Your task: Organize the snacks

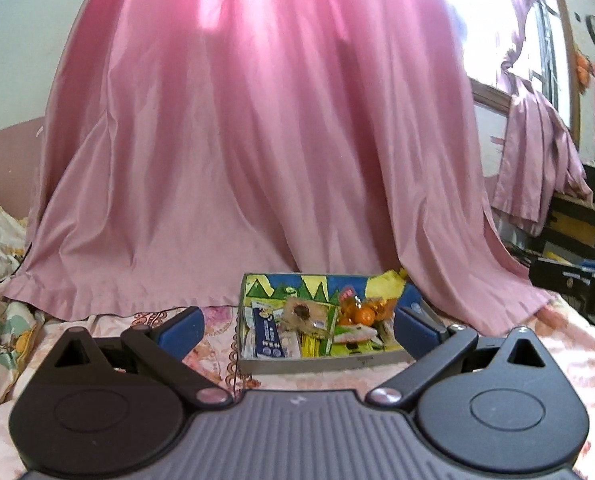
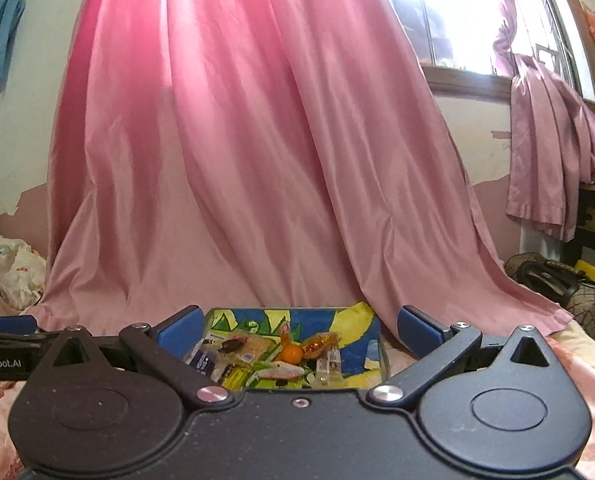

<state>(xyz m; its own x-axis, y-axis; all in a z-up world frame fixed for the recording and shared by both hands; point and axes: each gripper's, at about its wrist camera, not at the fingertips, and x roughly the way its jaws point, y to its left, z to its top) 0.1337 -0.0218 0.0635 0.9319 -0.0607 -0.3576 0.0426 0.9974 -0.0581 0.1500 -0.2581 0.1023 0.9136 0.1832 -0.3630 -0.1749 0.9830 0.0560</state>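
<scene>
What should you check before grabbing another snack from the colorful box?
1. Left gripper open, holding nothing: ok.
2. Right gripper open, holding nothing: ok.
3. Snack box in view ahead of both grippers: ok.
4. Orange fruit uncovered on top, reachable: ok.
5. Pink curtain clear of the box's back edge: cannot tell.
6. Snacks sorted neatly inside: not ok, jumbled.

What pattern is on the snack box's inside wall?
The snack box wall shows a bright painted design of blue, yellow and green triangular shapes, clearest in the right wrist view.
</scene>
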